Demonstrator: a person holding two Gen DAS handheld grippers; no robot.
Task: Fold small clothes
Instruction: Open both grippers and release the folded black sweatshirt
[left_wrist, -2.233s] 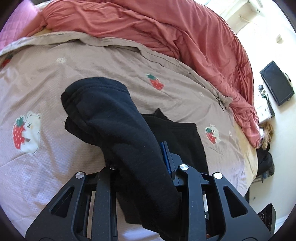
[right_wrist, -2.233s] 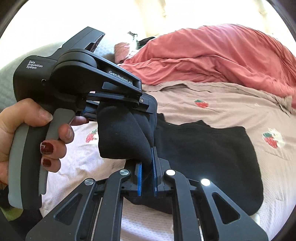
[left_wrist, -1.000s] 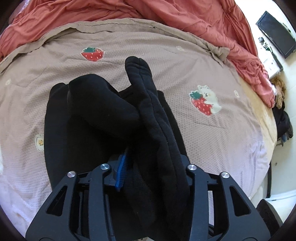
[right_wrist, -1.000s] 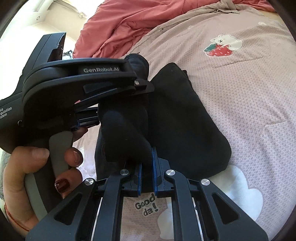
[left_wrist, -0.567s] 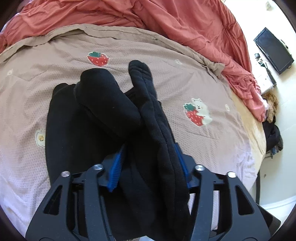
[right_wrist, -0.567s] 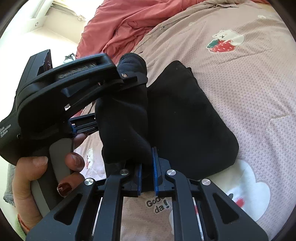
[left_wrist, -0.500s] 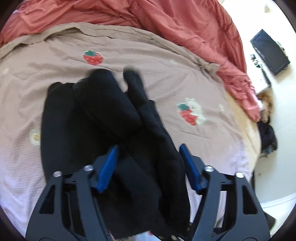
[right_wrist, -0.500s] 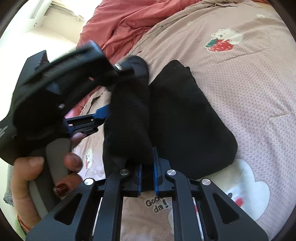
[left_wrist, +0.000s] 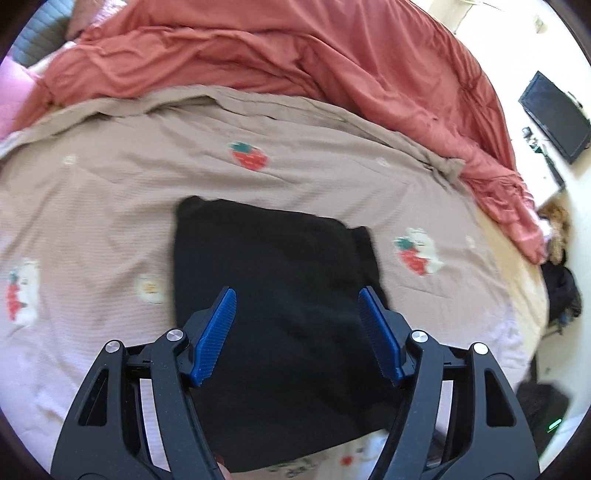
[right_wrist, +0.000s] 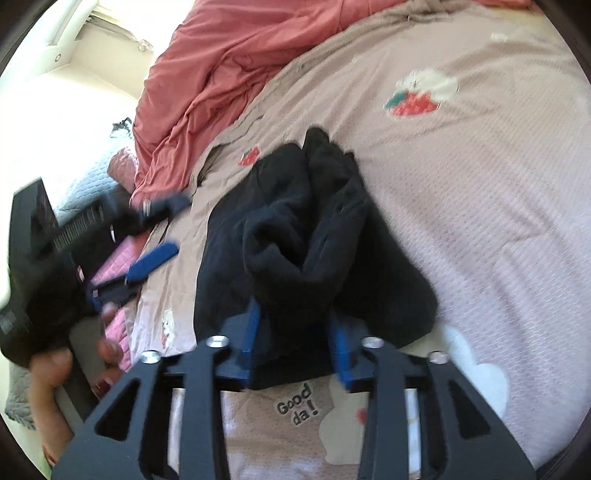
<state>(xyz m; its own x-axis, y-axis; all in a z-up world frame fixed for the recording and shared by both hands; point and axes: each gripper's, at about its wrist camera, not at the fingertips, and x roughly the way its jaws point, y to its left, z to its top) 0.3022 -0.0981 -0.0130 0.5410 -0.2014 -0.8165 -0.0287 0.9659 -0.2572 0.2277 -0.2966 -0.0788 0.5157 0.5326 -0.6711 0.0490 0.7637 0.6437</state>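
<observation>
A small black garment (left_wrist: 280, 288) lies folded on the strawberry-print bedspread (left_wrist: 110, 192). In the left wrist view it looks flat and roughly square. My left gripper (left_wrist: 297, 332) is open and empty, hovering over its near part. In the right wrist view the garment (right_wrist: 314, 236) has its upper layers bunched in a hump. My right gripper (right_wrist: 295, 339) is open, its blue pads (right_wrist: 251, 332) either side of the garment's near edge. The left gripper (right_wrist: 110, 229) shows at the left of that view, held in a hand, apart from the cloth.
A rumpled red duvet (left_wrist: 295, 62) covers the far side of the bed. A pink pillow (right_wrist: 114, 258) lies at the left. A black monitor (left_wrist: 554, 114) and dark items on the floor (left_wrist: 561, 291) are beyond the bed's right edge.
Both grippers opened and let go of the black garment. The left gripper pulled back and away to the left. The folded-over layers dropped onto the rest of the garment.
</observation>
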